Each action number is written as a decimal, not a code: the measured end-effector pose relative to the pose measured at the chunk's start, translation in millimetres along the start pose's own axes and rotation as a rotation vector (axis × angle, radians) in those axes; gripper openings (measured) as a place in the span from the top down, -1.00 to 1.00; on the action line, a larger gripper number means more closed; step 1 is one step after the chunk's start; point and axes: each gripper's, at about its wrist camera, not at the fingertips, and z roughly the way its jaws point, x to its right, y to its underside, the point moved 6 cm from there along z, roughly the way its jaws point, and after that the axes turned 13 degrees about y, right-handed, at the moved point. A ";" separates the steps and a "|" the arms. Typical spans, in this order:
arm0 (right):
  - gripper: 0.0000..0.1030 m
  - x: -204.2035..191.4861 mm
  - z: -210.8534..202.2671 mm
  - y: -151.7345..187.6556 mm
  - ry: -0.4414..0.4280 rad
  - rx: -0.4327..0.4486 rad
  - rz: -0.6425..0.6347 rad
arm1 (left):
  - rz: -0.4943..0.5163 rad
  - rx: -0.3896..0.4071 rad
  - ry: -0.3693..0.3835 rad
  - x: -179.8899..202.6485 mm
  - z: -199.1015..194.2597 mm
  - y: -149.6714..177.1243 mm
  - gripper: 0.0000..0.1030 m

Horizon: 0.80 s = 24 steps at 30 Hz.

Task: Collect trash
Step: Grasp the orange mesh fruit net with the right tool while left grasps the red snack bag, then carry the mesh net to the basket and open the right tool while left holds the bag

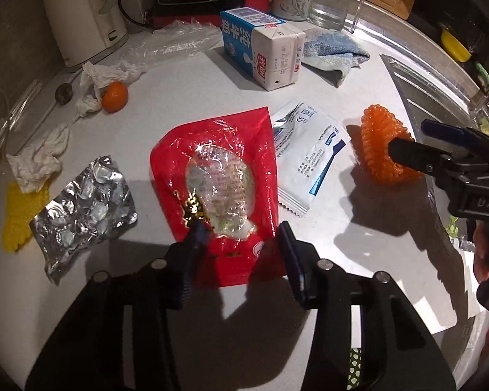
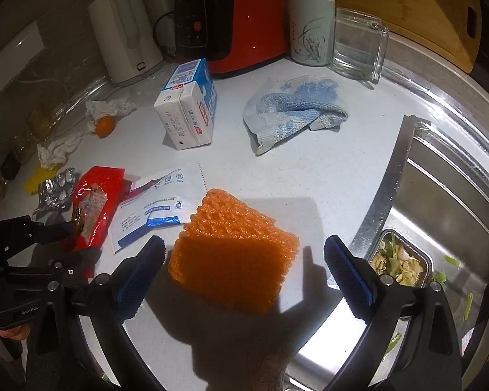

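A red plastic wrapper (image 1: 218,179) lies flat on the white counter; it also shows in the right wrist view (image 2: 93,202). My left gripper (image 1: 241,238) is open, its fingers on either side of the wrapper's near end. An orange foam net (image 2: 231,251) lies near the sink; it also shows in the left wrist view (image 1: 384,145). My right gripper (image 2: 244,260) is open wide around the net without squeezing it. A white sachet (image 1: 309,159), a foil blister pack (image 1: 84,208), crumpled tissues (image 1: 39,159) and a milk carton (image 1: 260,49) lie around.
A kettle (image 1: 81,13), a red appliance (image 2: 238,22), a mug (image 2: 311,31), a glass jug (image 2: 358,45) and a blue cloth (image 2: 293,110) stand at the back. A small orange (image 1: 114,96) lies left. The steel sink (image 2: 440,202) with a food-scrap tray (image 2: 397,260) is right.
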 end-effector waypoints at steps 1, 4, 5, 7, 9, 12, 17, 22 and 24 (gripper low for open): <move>-0.76 -1.7 2.7 -0.3 -0.007 -0.005 -0.002 | -0.006 0.006 0.016 -0.7 -1.7 -1.2 0.33; -0.18 -7.3 9.2 2.5 -0.055 -0.037 0.004 | -0.049 -0.006 0.077 -2.9 -2.5 -0.5 0.95; -0.02 -7.8 7.6 3.0 -0.059 -0.030 0.010 | -0.060 0.002 0.079 -4.8 -3.4 0.1 0.95; 0.25 -7.4 3.5 4.6 -0.074 -0.028 0.025 | -0.045 0.016 0.067 -4.9 -5.0 2.4 0.95; 0.43 -3.4 -2.9 6.4 -0.079 -0.022 0.049 | -0.023 0.023 0.052 -2.8 -6.5 5.4 0.95; 0.48 3.0 -14.1 11.6 -0.089 -0.016 0.075 | -0.010 0.043 0.061 2.3 -10.3 7.9 0.96; 0.48 14.1 -47.2 22.2 -0.092 0.020 0.106 | -0.010 0.109 0.105 9.3 -27.3 7.0 0.96; 0.48 18.1 -78.9 39.1 -0.108 0.041 0.115 | -0.006 0.135 0.113 11.1 -41.2 13.1 0.96; 0.48 16.5 -89.8 48.8 -0.120 0.044 0.107 | -0.021 0.139 0.113 8.7 -46.0 18.1 0.96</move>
